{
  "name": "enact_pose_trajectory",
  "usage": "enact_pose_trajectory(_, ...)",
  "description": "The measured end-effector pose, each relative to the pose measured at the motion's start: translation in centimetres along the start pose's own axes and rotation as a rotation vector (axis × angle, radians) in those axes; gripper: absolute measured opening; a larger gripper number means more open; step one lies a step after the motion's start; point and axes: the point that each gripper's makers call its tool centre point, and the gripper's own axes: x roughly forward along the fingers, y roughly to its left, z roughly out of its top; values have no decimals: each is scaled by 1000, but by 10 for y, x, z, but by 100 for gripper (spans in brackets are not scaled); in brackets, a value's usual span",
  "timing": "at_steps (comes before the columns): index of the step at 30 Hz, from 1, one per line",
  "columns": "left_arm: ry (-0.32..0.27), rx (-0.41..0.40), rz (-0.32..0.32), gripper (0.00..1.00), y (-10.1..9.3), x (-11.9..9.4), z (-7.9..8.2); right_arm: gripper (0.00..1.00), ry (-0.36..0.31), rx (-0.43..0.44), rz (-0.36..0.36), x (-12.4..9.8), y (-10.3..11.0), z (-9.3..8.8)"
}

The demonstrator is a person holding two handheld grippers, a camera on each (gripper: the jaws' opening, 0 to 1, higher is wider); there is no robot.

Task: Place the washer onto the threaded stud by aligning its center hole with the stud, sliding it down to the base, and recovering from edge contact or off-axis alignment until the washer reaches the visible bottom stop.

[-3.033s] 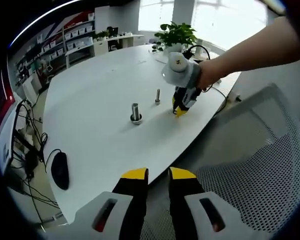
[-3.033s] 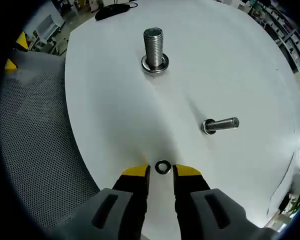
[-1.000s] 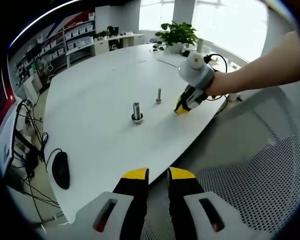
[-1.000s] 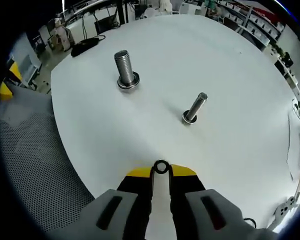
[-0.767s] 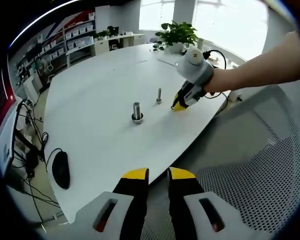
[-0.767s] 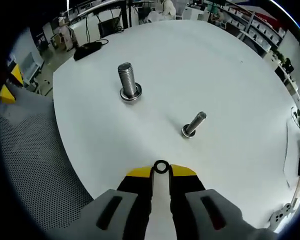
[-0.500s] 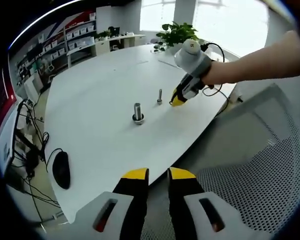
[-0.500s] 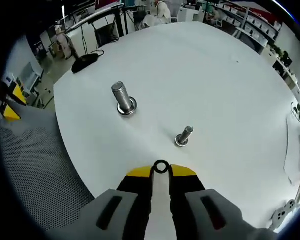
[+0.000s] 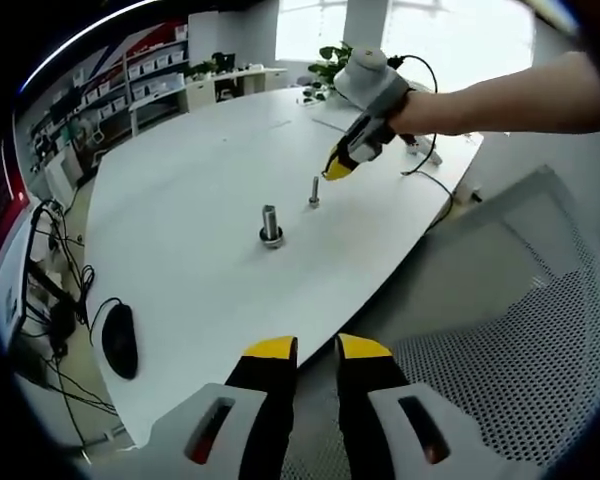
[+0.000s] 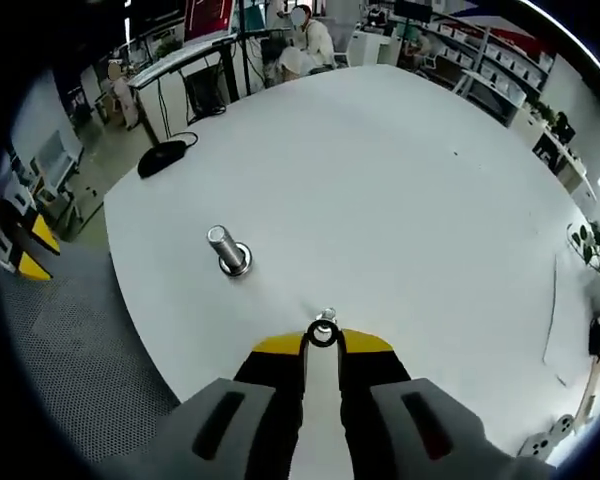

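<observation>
The white worktop (image 10: 430, 200) carries a thick stud (image 10: 225, 250) and a thin stud (image 9: 314, 192). The right tongs (image 10: 322, 342), clenched on the washer (image 10: 322, 335), hang right above the thin stud, likely to line the hole up with its tip. The left tongs (image 9: 317, 348), nearly closed and empty, wait off the worktop's edge, out of the way.
</observation>
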Motion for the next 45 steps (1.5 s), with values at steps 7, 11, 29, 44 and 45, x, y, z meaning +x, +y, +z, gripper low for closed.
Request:
enact_pose_trajectory(7,5,5,-5,13,-2,0,-1,14,17,-21,-3,3,-2,0)
enact_pose_trajectory(11,8,9,-3,13,-2,0,-2,14,32,-40,-1,6,1,1)
enact_pose_trajectory(29,12,1,11,13,2,0,-3,14,47,-106,-11,14,-4,5)
enact_pose_trajectory(44,19,-5,30,13,4,0,-5,14,102,-150,5,32,-5,-4)
enact_pose_trajectory(45,20,-7,33,13,5,-1,-5,14,104,-153,9,35,-6,-4)
